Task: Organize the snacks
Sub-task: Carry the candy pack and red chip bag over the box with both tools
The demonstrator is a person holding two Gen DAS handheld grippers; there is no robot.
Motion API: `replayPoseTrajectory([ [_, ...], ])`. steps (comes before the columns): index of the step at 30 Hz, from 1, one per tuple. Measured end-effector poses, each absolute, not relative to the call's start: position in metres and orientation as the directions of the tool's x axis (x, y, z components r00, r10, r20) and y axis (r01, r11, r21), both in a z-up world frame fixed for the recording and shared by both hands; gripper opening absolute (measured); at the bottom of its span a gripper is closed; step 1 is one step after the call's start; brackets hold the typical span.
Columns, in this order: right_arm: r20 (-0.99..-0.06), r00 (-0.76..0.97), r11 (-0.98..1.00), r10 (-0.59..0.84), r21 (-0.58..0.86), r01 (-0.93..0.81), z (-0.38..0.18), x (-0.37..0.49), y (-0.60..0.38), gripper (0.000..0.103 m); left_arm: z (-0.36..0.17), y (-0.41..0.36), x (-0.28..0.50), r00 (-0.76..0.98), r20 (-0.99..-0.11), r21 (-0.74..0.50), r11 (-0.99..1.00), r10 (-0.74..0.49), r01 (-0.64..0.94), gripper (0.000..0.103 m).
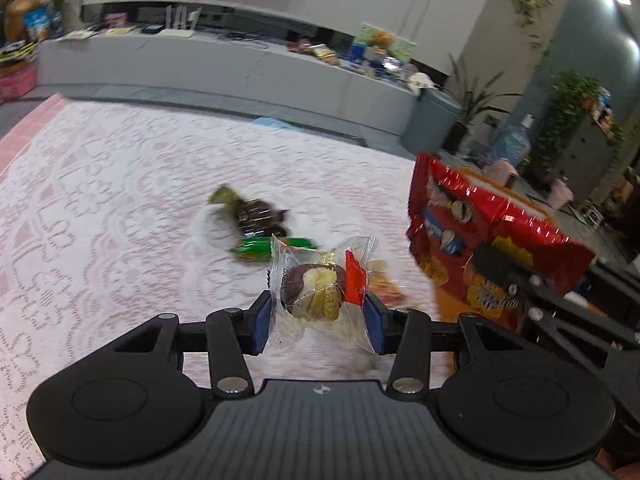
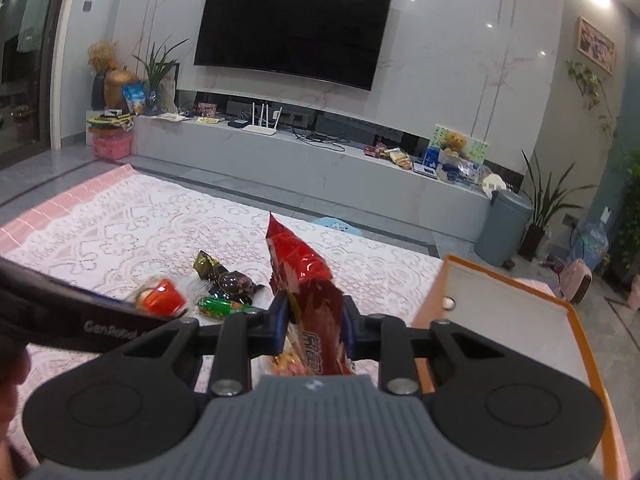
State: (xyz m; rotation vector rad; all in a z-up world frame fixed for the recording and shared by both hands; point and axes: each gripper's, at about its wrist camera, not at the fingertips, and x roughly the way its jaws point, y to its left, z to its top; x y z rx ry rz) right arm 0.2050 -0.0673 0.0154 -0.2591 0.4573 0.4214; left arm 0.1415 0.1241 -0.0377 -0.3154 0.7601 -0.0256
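My left gripper [image 1: 318, 316] is shut on a clear-wrapped snack with a brown cake and a red tab [image 1: 320, 288], held above the lace cloth. My right gripper [image 2: 316, 326] is shut on a red snack bag [image 2: 308, 280], held upright; the bag also shows in the left wrist view [image 1: 480, 224], to the right of my left gripper. A dark wrapped candy [image 1: 256, 212] and a green wrapped snack [image 1: 264, 248] lie on the cloth ahead; both also show in the right wrist view, the dark candy [image 2: 228, 280] and the green snack [image 2: 220, 306]. An orange-rimmed white box [image 2: 512, 320] sits to the right.
The pink-and-white lace cloth [image 1: 100, 200] covers the surface. Beyond it runs a grey TV bench [image 2: 280, 152] with a router, snacks and boxes, under a wall TV [image 2: 292, 28]. A grey bin [image 2: 504, 220] and plants stand at the right.
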Motion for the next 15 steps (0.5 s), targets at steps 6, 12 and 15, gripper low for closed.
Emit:
replayPoseTrajectory([
  [6, -0.485, 0.811, 0.913, 0.328, -0.057, -0.403, 0.040, 0.196, -0.120, 0.024, -0.009, 0.077, 0.148, 0.736, -0.647, -0.268, 0.963, -0.197, 0.022, 0.052],
  [12, -0.461, 0.842, 0.940, 0.280, -0.047, -0.338, 0.064, 0.195, -0.171, 0.023, 0.008, 0.016, 0.165, 0.727, -0.635, -0.224, 0.963, -0.260, 0.149, 0.052],
  [15, -0.475, 0.848, 0.949, 0.236, -0.073, -0.305, 0.066, 0.202, -0.192, 0.023, 0.012, -0.014, 0.178, 0.709, -0.635, -0.209, 0.952, -0.307, 0.225, 0.052],
])
